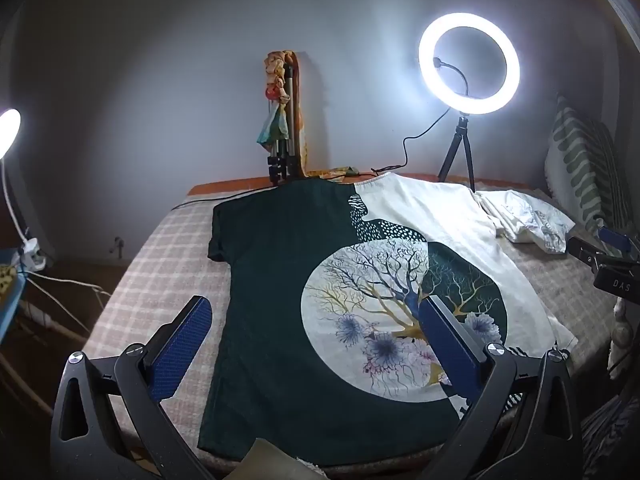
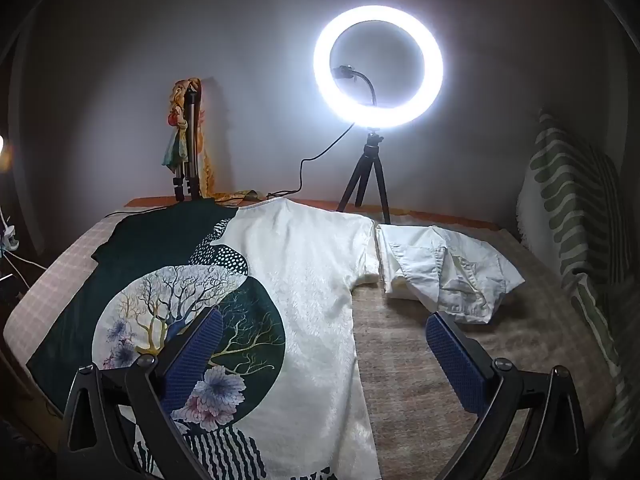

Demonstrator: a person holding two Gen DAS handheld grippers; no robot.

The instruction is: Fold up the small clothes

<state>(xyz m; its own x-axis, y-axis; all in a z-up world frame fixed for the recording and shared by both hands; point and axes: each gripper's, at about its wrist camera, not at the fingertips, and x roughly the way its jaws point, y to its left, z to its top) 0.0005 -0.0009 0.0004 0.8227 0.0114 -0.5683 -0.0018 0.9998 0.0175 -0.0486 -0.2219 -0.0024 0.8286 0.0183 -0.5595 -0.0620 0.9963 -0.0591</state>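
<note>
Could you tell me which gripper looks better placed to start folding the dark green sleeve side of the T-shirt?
Left, probably. The left gripper hangs open over the T-shirt's dark half, near its dark green sleeve. The right gripper is open too, but sits over the white half, nearer the folded white garment.

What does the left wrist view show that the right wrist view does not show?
Only the left wrist view shows the right gripper at its edge and the whole lamp beside the bed. Only the right wrist view shows the white shirt clearly unfolded. Both show the T-shirt spread flat, the ring light and the pillow.
</note>
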